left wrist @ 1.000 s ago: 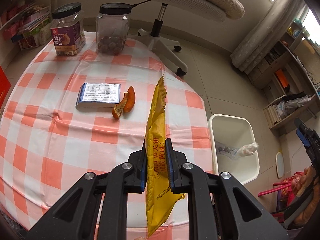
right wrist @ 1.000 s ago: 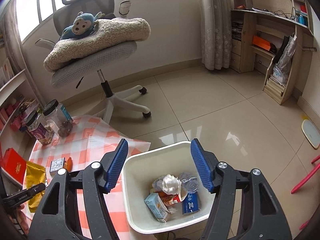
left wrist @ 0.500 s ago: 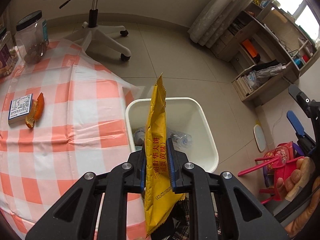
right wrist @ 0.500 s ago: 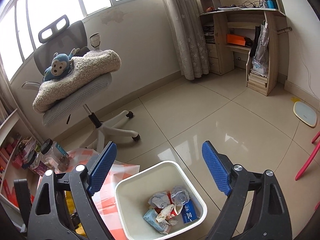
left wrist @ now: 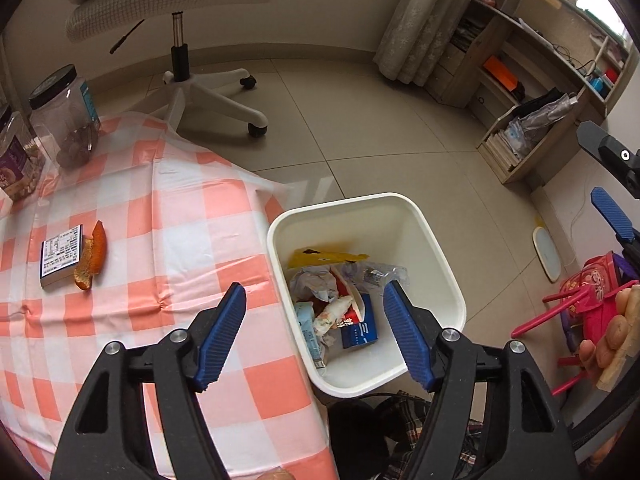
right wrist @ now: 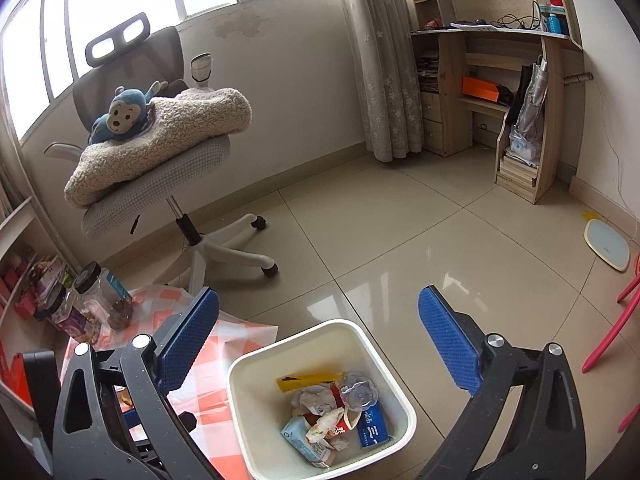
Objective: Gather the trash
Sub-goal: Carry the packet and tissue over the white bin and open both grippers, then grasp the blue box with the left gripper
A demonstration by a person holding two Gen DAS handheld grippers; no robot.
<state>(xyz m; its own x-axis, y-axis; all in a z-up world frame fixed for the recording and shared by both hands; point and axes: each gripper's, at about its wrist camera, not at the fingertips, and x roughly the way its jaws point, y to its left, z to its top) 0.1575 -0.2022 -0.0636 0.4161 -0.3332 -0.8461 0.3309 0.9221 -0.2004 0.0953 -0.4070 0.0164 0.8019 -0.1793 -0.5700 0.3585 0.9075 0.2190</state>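
A yellow snack wrapper (left wrist: 326,257) lies inside a white trash bin (left wrist: 440,248) that stands on the tiled floor just right of the tabletop (left wrist: 160,216). The wrapper rests at the far side of the bin's contents, on top of crumpled paper, a clear plastic piece, a red-and-white cup and a small blue box (left wrist: 359,330). In the right wrist view the same wrapper (right wrist: 310,380) shows as a yellow strip against the bin's far inner wall, and the bin (right wrist: 400,404) sits low and centred. The left gripper (left wrist: 314,334) hovers above the bin's near left edge with its jaws spread wide and released, holding nothing. The right gripper (right wrist: 318,344) hangs over the bin from the other side, its jaws likewise wide apart and empty. The tabletop is covered with an orange-and-white checked cloth. On it, well to the left of the bin, lie a small printed box (left wrist: 61,251) and pieces of orange peel (left wrist: 93,256) touching its right edge. Two clear jars with black lids (left wrist: 64,116) stand at the far left corner. Beyond the tabletop stands a grey office chair (right wrist: 160,168) carrying a fleecy blanket and a blue monkey toy (right wrist: 120,114). Wooden shelves (right wrist: 520,100) line the far right wall.
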